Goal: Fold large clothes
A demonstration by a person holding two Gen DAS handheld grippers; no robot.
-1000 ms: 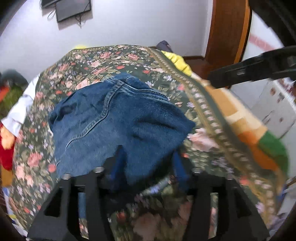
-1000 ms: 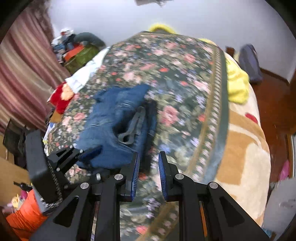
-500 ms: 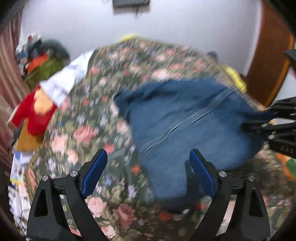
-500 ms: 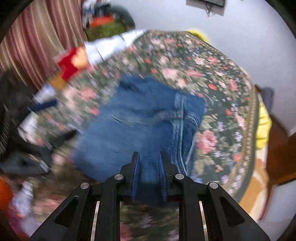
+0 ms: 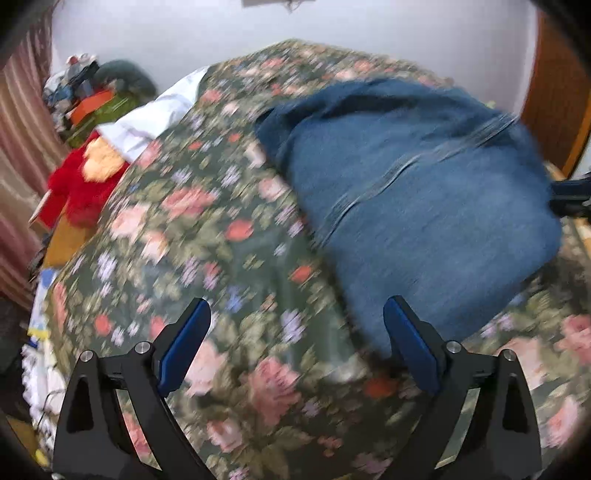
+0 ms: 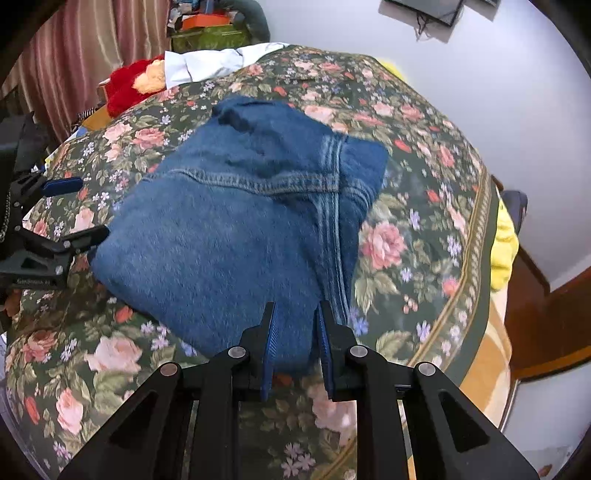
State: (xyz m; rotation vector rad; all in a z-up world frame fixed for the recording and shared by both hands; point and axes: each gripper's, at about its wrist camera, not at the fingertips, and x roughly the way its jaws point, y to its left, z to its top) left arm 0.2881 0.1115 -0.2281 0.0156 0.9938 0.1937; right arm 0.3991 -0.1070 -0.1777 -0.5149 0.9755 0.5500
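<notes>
- Folded blue denim garment (image 6: 236,229) lying on the floral bedspread (image 6: 406,155) of a bed, stitched seam running across its upper layer, near edge towards the cameras.
- Right gripper (image 6: 295,332) angled down at the near edge of the denim, blue pads (image 6: 267,354) drawn narrow with a fold of the fabric pinched between them.
- Left gripper (image 5: 295,332) above the bedspread, jaws opening and already spread wide; only flowered cloth between them, the denim's corner lying just inside the right-hand pad (image 5: 410,343) but not pressed by it.
- Seen from the right wrist camera, the left gripper (image 6: 70,210) at the left side of the garment, close to its edge, gap between the fingers clear of cloth.
- Left wrist view heavily blurred, fine detail of the bedspread (image 5: 229,236) and denim (image 5: 424,206) hard to read.
- Red and orange plush toy (image 6: 136,83) and a white garment (image 6: 218,62) at the far left edge of the bed.
- Pile of clutter with an orange box (image 6: 207,20) beyond them, against striped curtains (image 6: 74,48).
- Yellow cloth (image 6: 504,247) along the bed's right side, an orange-and-tan blanket (image 6: 491,354) showing under the bedspread's border.
- Dark screen (image 6: 424,9) with dangling cable mounted on the white wall.
- Wooden furniture (image 6: 546,325) at the right, beside the bed.
</notes>
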